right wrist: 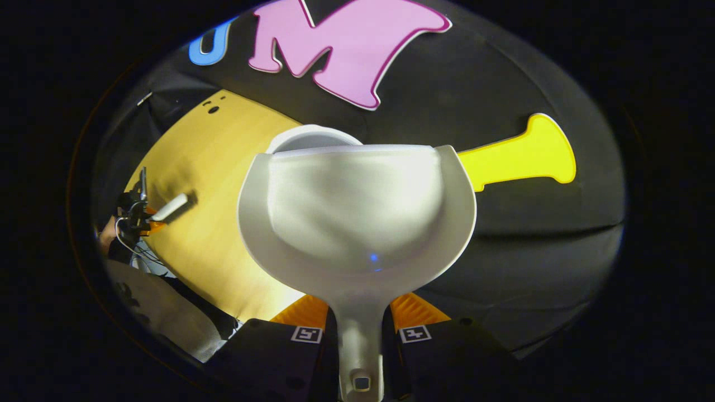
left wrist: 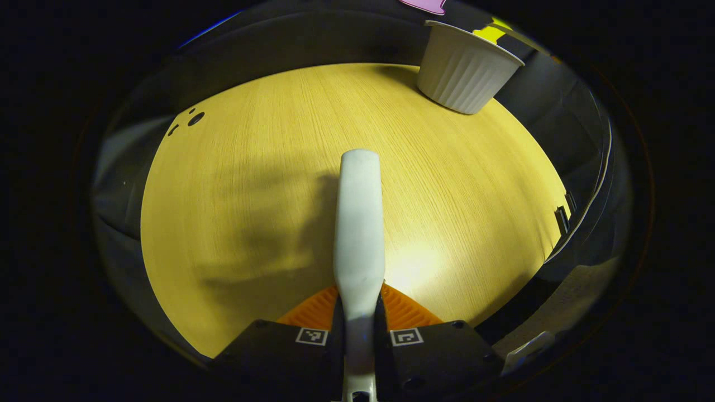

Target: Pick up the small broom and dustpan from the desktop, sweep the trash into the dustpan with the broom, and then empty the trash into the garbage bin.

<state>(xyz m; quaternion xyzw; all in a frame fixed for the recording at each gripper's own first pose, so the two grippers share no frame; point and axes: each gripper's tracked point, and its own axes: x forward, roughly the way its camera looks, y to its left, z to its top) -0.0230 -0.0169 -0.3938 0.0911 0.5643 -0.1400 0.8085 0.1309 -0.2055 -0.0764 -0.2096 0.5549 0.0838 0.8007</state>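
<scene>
— Pointing straight ahead from the left gripper (left wrist: 358,329), is that the broom (left wrist: 358,223)?

— Yes: a pale white handle, long axis running away over the wooden bench (left wrist: 251,195), both fingers (left wrist: 313,312) pressed on it. Its bristles can't be seen.

— And the dustpan (right wrist: 357,212)?

— White, smooth and scoop-shaped, held up by its handle between the right gripper (right wrist: 360,329) fingers, mouth aimed forward at the garbage bin (right wrist: 313,137), whose rim peeks just behind its lip.

— That bin?

— White, ribbed, standing at the bench's far edge.
</scene>
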